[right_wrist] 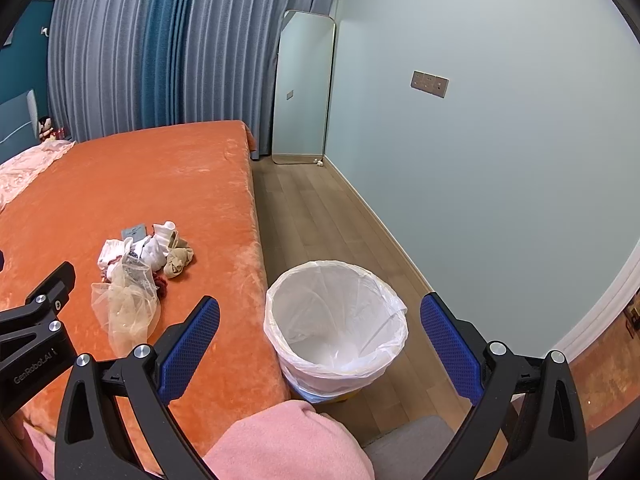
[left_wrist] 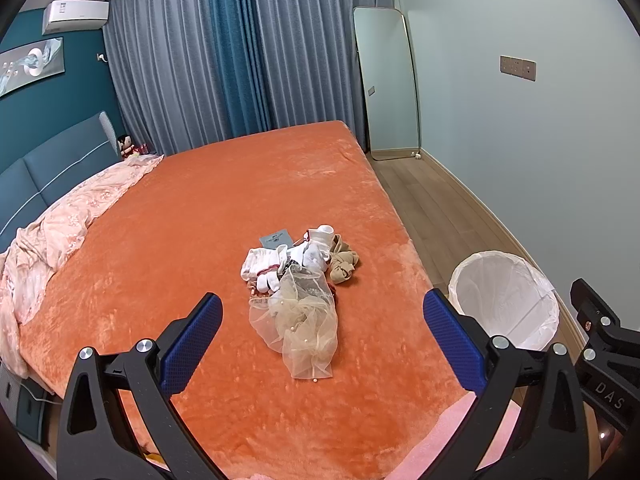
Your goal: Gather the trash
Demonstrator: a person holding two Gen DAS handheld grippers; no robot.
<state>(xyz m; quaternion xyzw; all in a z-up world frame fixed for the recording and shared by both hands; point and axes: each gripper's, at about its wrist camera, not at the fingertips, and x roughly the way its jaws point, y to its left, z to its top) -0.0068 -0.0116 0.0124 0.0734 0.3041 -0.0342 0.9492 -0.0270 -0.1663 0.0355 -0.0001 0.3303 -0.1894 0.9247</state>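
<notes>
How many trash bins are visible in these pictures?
1. The trash bin, lined with a white bag, stands on the wooden floor beside the bed, on its right side. Others may be out of view.

Lighting was even and moderately bright in both views, with a cool cast; the source itself was not visible. Shadows were soft and faint. The orange bedspread (left_wrist: pixel 224 216) showed pale sheen patches near its far corner and along its right edge. The white bin liner (right_wrist: pixel 336 312) was bright but kept its folds. Focus was sharp at centre and softened slightly toward the rim. Fisheye distortion was strong: the skirting board (right_wrist: pixel 600 304) and the curtains (left_wrist: pixel 224 52) bowed, and black vignetting filled the corners.
</notes>
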